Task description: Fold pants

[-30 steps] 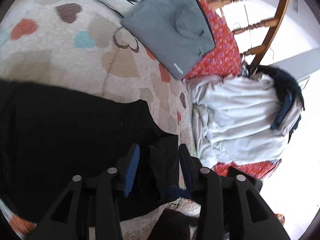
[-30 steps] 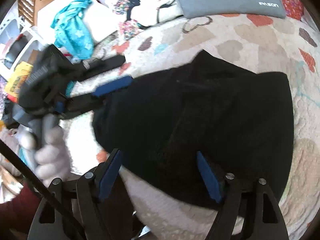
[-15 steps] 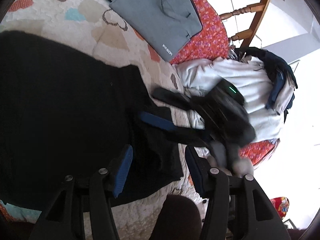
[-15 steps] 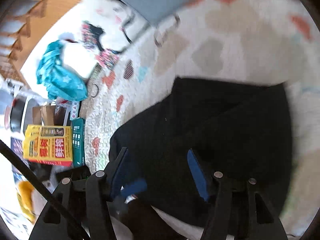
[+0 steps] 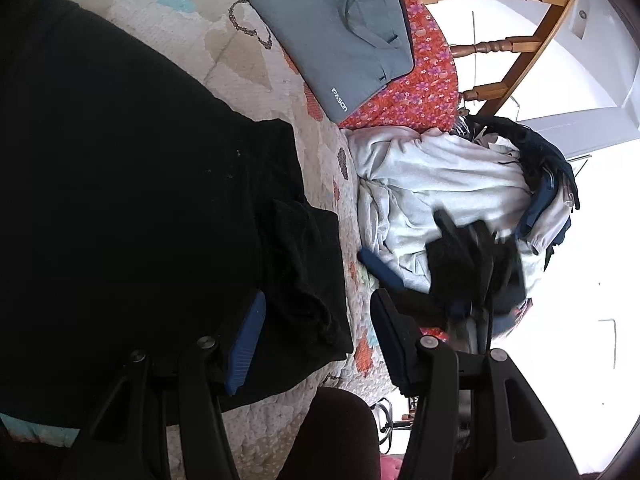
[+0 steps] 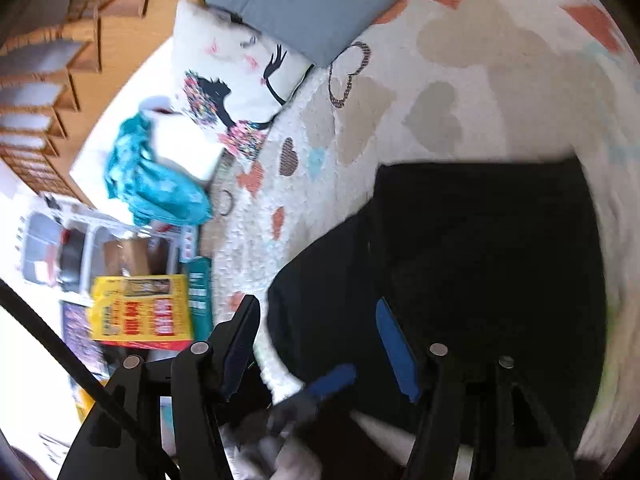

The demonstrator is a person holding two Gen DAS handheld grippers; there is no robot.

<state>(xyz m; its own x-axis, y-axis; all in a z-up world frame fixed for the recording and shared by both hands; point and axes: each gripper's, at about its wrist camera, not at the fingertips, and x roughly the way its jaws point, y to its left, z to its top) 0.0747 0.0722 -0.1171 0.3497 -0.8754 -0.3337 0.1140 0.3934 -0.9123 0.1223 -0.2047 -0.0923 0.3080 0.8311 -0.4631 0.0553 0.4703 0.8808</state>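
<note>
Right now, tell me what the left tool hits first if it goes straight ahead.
Most likely the black pants: the left tool stands open over their folded corner, pointing slightly downward. Depth is unclear; the heart-patterned quilt lies just beyond.

Black pants (image 5: 132, 208) folded flat on quilt (image 5: 240, 64)

The pants (image 5: 132, 200) lie on the quilt (image 5: 240, 56), the left gripper (image 5: 316, 340) over their near corner. Beyond them a bag (image 5: 340, 28) rests partly on a cushion (image 5: 424, 80); a heap of clothes (image 5: 432, 184) sits right of the pants
</note>
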